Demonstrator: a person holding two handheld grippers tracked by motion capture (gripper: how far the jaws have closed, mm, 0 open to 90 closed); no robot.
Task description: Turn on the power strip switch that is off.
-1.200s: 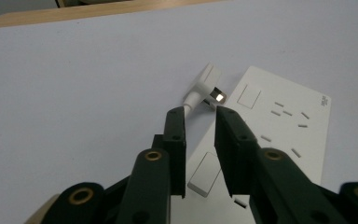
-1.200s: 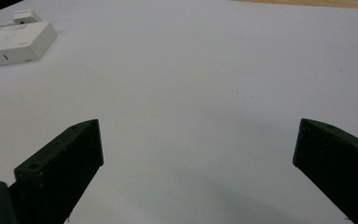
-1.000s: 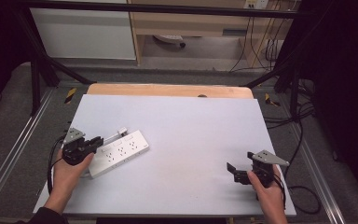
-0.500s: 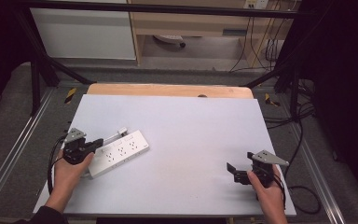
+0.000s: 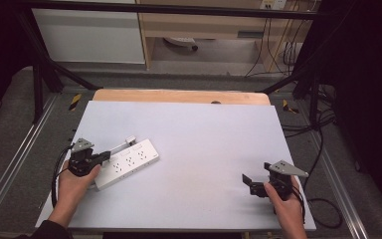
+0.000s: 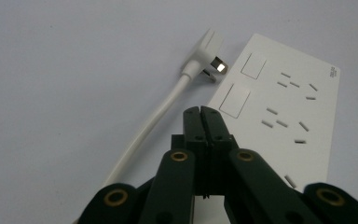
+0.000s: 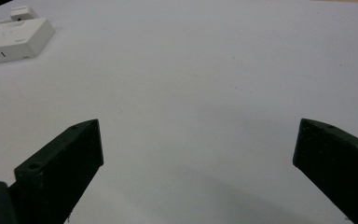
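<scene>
White table (image 5: 199, 149), power strip (image 5: 129, 162) leftward

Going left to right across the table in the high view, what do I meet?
Left gripper → white power strip → bare stretch of table → right gripper.

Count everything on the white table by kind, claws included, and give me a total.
Power strips: 1
Plugs with cord: 1
Claws: 2, left claw shut beside the strip, right claw open over the bare table
Total: 4
</scene>
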